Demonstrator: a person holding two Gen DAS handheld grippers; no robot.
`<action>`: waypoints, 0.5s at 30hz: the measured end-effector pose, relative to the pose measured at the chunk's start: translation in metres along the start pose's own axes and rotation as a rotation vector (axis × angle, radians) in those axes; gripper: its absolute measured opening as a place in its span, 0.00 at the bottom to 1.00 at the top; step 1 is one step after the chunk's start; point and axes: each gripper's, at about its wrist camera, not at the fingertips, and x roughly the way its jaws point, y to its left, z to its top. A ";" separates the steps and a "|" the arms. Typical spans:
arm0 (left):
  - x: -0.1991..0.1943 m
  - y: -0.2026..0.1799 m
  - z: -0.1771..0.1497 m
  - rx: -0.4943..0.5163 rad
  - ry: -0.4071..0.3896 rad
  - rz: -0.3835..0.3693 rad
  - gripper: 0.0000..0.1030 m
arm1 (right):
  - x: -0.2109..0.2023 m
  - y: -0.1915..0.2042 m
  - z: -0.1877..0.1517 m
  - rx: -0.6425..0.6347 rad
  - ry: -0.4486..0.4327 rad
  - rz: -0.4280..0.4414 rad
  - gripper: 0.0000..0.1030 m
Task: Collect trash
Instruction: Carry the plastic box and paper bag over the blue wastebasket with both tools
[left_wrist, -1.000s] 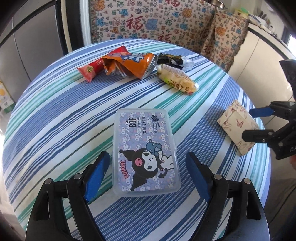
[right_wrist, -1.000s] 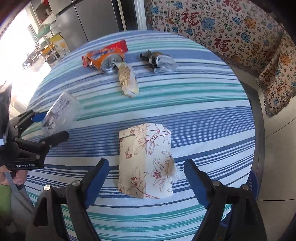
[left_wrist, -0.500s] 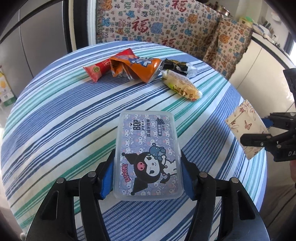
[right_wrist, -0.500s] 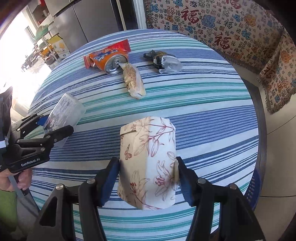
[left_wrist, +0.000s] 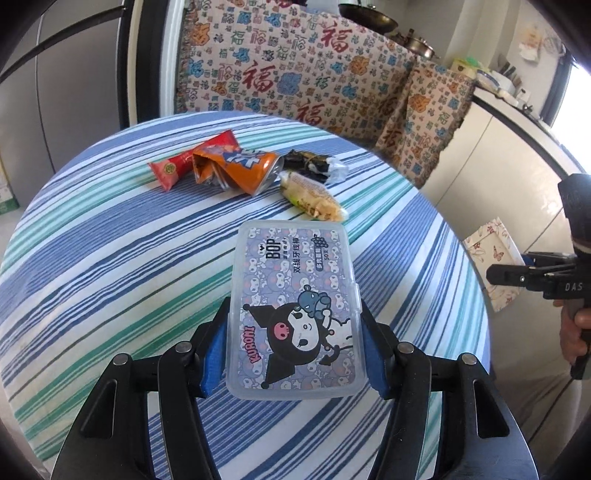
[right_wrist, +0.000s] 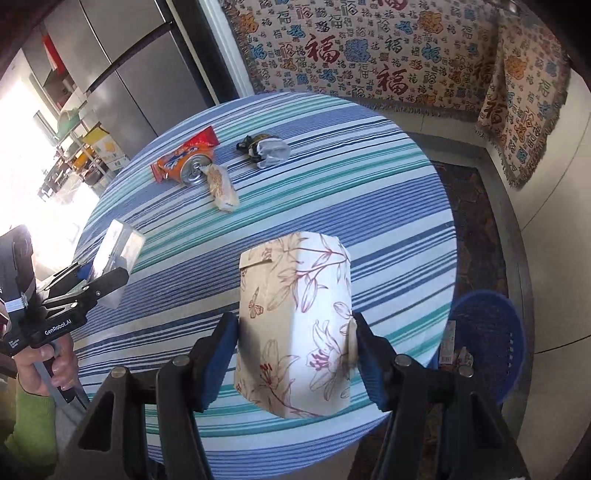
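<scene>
Two things are in your grip at once: your left gripper (left_wrist: 295, 347) has its blue pads (left_wrist: 214, 354) clamped on the long sides of the clear rectangular plastic floss-pick box with the purple cartoon label (left_wrist: 295, 306), and your right gripper (right_wrist: 293, 354) is pinched on the cream floral-print paper pouch (right_wrist: 295, 325). Each item's long axis runs straight out along the fingers, away from you, and both are held above the round table with the blue, teal and white striped cloth (left_wrist: 110, 258). Your left camera shows the box label face-up and your right hand (left_wrist: 576, 332) at the far right edge with the pouch seen side-on; your right camera alone shows the blue plastic basket (right_wrist: 487, 343) on the floor beside the table, with some small wrappers inside, and your left hand (right_wrist: 48, 365) in a green sleeve, gripping its handle low at the left. Across the table lie the red snack wrapper (left_wrist: 188, 166), the crushed orange drink can (left_wrist: 240, 170), the pale yellow snack packet (left_wrist: 314, 195) and the dark crumpled wrapper with clear plastic (left_wrist: 317, 166), clustered close together.
</scene>
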 end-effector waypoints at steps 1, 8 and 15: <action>-0.002 -0.004 0.001 -0.004 -0.007 -0.009 0.61 | -0.004 -0.005 -0.002 0.005 -0.011 0.003 0.60; -0.003 -0.056 0.000 0.030 -0.001 -0.051 0.61 | -0.028 -0.057 -0.013 0.086 -0.078 0.003 0.61; 0.004 -0.151 0.017 0.120 0.000 -0.155 0.61 | -0.060 -0.140 -0.026 0.228 -0.141 -0.082 0.61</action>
